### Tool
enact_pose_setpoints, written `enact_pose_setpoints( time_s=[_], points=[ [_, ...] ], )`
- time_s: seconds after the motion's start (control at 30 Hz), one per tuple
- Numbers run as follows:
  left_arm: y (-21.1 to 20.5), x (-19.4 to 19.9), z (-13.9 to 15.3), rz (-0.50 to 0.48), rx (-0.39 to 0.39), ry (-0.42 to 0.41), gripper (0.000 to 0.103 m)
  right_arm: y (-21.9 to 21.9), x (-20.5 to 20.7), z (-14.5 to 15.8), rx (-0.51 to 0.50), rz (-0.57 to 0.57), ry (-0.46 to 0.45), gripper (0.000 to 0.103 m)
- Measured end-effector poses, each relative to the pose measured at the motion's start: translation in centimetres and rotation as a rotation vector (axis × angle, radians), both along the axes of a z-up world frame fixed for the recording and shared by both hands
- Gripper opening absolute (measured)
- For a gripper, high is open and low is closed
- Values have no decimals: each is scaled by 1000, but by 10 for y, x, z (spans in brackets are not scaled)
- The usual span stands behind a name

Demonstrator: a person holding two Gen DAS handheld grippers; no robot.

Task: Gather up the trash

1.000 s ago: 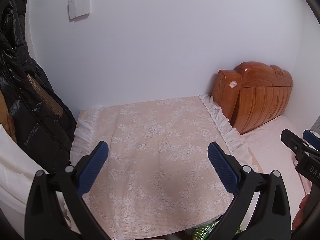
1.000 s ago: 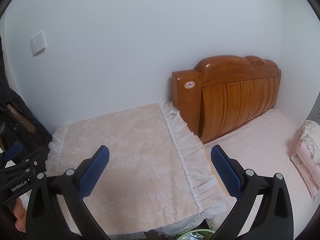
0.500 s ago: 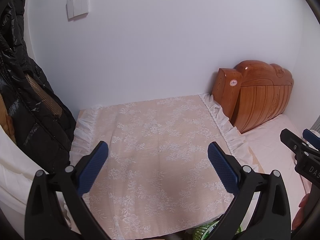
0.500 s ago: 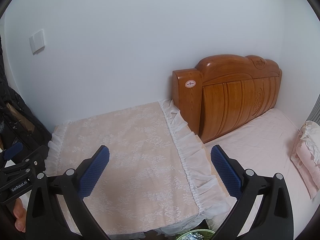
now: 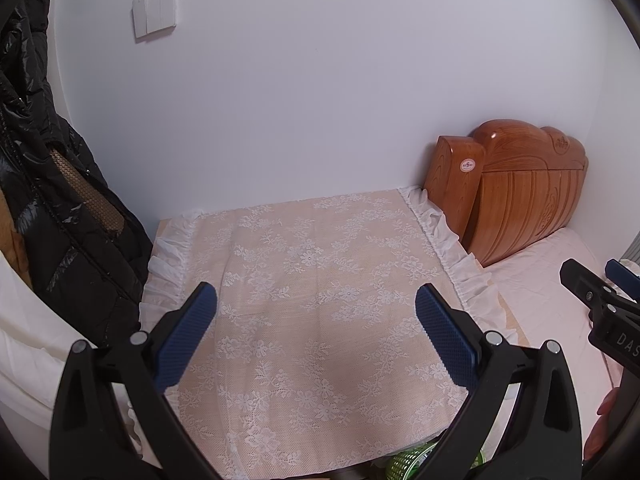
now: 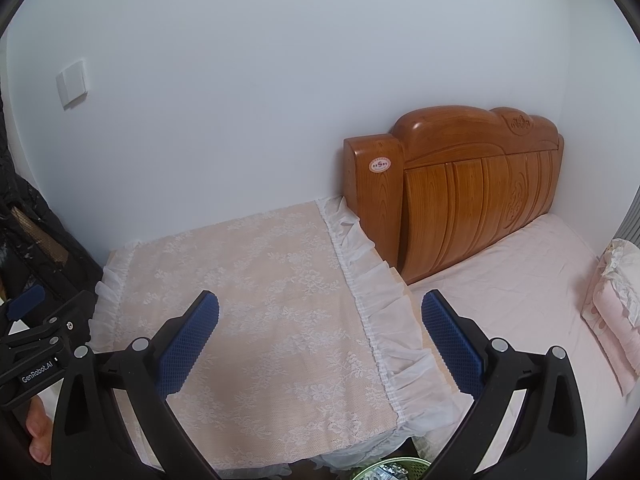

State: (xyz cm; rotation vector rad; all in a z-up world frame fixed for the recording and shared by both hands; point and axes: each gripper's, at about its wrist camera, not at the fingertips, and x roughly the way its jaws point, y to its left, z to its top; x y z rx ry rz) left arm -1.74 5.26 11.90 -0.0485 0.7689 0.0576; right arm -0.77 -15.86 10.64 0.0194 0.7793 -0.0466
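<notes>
While hovering over lace cloth [image 5: 320, 320], left tool [image 5: 316, 312] and right tool [image 6: 320, 316] spread wide, holding nothing.

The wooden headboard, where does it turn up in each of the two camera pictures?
Left wrist view: wooden headboard at the right edge, halfway up, beyond the lace cloth.
Right wrist view: headboard right of centre and bigger.
Shared landmark: the round sticker on its end post.

Glossy carved orange-brown wooden headboard [image 6: 472, 184], matt peach lace floral tablecloth [image 5: 320, 300], shiny black quilted jacket [image 5: 48, 184], smooth pink bedsheet [image 6: 508, 292].
</notes>
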Motion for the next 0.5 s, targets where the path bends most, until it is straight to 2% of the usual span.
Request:
enact_pose_setpoints(
  time_s=[0.5],
  points=[
    [2,0,0,1,-1,1,95,0,-2,-1,-1,0,0,101]
  ],
)
